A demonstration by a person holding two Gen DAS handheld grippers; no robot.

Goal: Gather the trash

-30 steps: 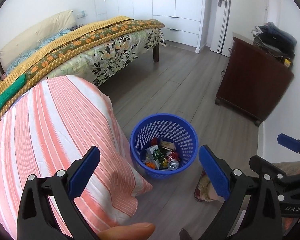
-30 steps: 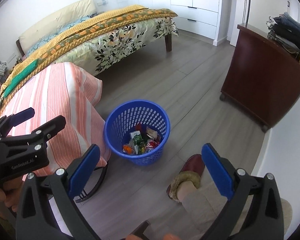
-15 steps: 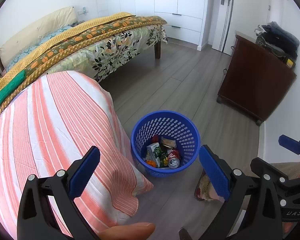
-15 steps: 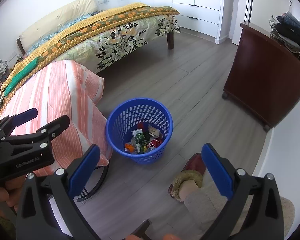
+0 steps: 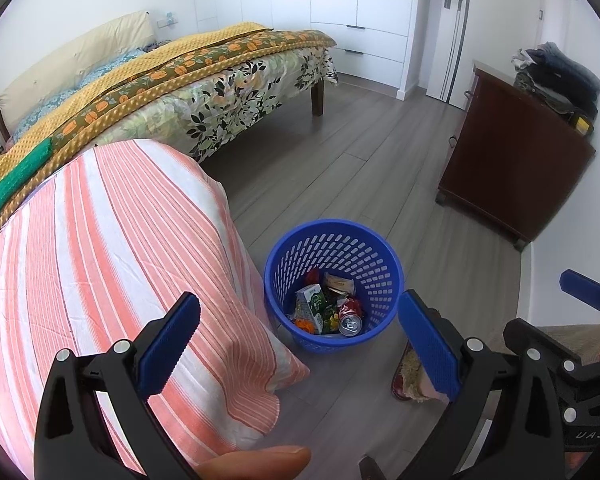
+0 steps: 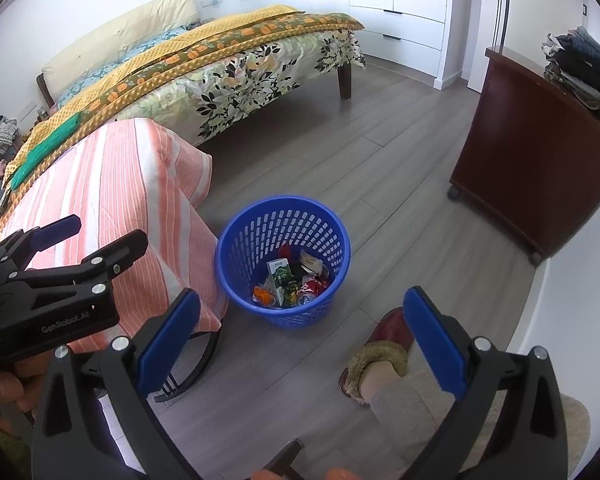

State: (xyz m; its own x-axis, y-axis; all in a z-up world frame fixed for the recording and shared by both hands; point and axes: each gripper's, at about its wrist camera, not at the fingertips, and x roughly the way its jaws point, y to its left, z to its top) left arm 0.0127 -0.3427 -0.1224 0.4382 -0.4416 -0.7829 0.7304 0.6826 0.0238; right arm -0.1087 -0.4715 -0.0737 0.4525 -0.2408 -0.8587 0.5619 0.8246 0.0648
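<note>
1. Left gripper (image 5: pixel 300 344) was spread wide with nothing between its blue pads, held over the edge of the striped cloth (image 5: pixel 112 264).
2. Right gripper (image 6: pixel 300 340) was likewise spread and empty, above the wood floor (image 6: pixel 380 168).
3. Blue basket (image 6: pixel 240 256) stood upright on the floor just beside the striped cloth's hanging corner.
4. Trash lay in the basket's bottom: a green-white carton (image 6: pixel 281 274), a red can (image 5: pixel 350 316) on its side, and wrappers.
5. A slippered foot (image 6: pixel 380 356) stood near the basket, right of it.
6. Bed (image 6: pixel 220 60) and dark cabinet (image 6: pixel 532 176) stood well apart from the basket.
</note>
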